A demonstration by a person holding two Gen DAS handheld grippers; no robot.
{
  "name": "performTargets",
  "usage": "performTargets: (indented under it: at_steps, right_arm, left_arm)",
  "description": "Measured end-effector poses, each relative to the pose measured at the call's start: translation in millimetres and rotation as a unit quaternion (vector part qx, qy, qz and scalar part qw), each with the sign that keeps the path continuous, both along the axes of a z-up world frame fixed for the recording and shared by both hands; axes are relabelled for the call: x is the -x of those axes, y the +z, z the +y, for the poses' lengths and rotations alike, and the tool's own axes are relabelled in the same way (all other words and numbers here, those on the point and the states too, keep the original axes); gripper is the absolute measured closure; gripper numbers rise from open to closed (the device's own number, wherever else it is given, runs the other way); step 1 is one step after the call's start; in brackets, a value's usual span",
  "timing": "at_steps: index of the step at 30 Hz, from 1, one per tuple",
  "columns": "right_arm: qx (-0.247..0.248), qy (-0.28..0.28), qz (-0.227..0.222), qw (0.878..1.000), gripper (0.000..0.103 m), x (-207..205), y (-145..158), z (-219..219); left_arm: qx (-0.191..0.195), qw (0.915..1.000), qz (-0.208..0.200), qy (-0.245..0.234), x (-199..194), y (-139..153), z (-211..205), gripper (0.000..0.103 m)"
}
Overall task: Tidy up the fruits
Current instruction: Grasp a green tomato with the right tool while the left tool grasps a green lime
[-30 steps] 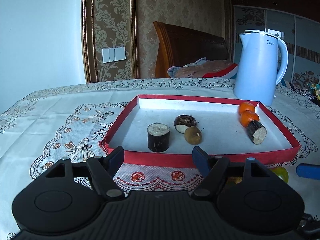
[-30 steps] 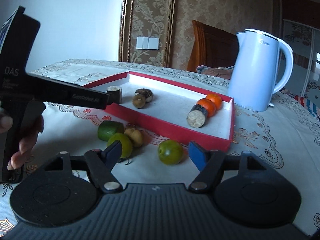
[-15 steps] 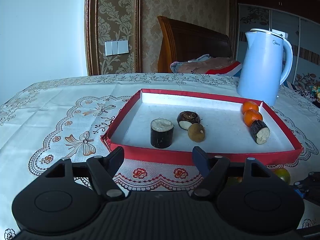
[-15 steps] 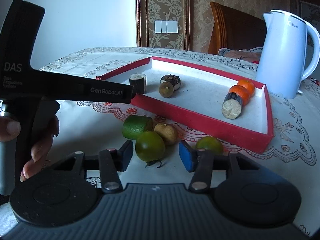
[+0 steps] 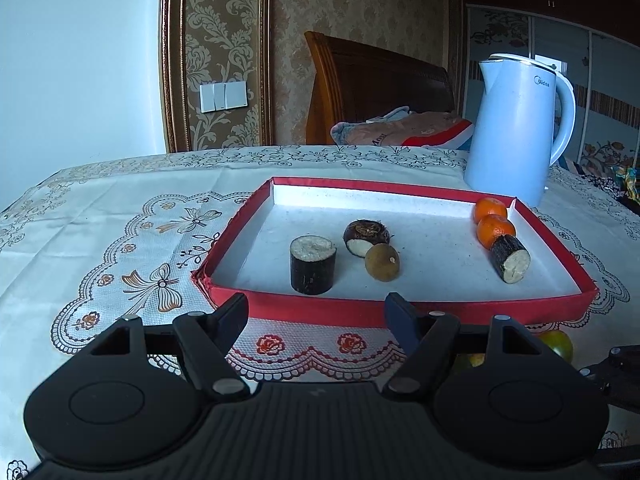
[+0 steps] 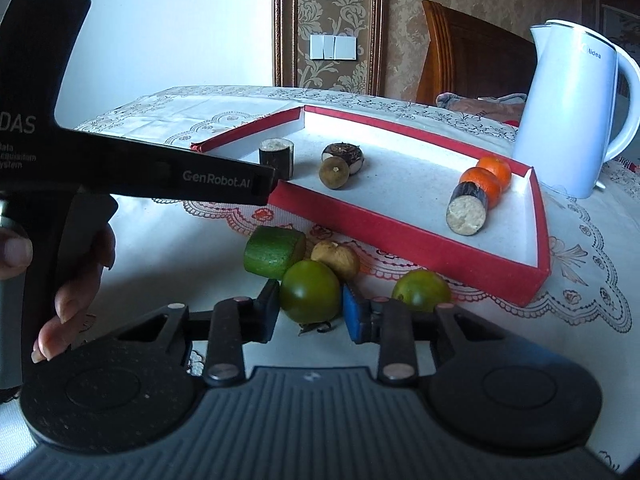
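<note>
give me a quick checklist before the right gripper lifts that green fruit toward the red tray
1. Right gripper closed on the green fruit: ok, its jaws have just been closing and both pads now meet the fruit's sides.
2. Grip centred: cannot tell, the fruit's lower half is hidden behind the gripper.
3. Neighbours clear: not ok, the tan fruit and the cut green piece sit close behind it.
4. Landing space in the red tray: ok, bare floor shows between the middle group and the oranges.
5. Left gripper out of the way: ok, open and empty before the tray's near wall.
</note>
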State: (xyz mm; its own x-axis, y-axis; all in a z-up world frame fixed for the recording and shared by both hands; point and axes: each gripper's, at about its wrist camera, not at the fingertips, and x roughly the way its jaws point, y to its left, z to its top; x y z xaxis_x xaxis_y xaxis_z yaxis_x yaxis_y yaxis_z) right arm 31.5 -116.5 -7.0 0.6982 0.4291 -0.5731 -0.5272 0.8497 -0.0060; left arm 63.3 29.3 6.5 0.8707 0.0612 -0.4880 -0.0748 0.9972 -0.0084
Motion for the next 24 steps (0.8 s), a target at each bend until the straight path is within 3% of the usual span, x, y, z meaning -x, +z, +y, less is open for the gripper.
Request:
performTargets:
  at_steps: [6,15,18,21,23,24]
  right_arm:
    - [-0.005,-0.011,-0.008,1.000,0.072,16.5,2.1,-22.7]
    - [-0.018,-0.082,-0.015,0.996,0.072,26.4,3.0,-84.2]
    - [-0.029,-0.106,-0.004,0.994,0.072,17.7,2.0,-99.5]
    - [-0.038,-0.117,0.001,0.992,0.072,11.1,1.1,-107.0]
    - [-0.040,-0.120,0.000,0.992,0.072,8.5,1.0,-107.6]
    - [-0.040,-0.120,0.000,0.992,0.072,7.1,0.9,-106.5]
  left_arm:
    - [0.010,0.9988,-0.010,-0.047,7.0,2.5,-7.2,0.028]
    - [-0.034,0.9953,0.004,-0.090,9.4,-5.5,-29.3,0.027]
    - [-0.036,0.9946,0.005,-0.097,11.5,-6.5,-29.9,0.018]
    - [-0.020,0.9917,0.015,-0.126,14.0,-8.7,-28.2,0.017]
    - [-0.058,0.9943,0.011,-0.089,15.6,-11.6,-29.7,0.016]
    - [-0.059,0.9951,0.019,-0.077,13.8,-12.9,-26.2,0.016]
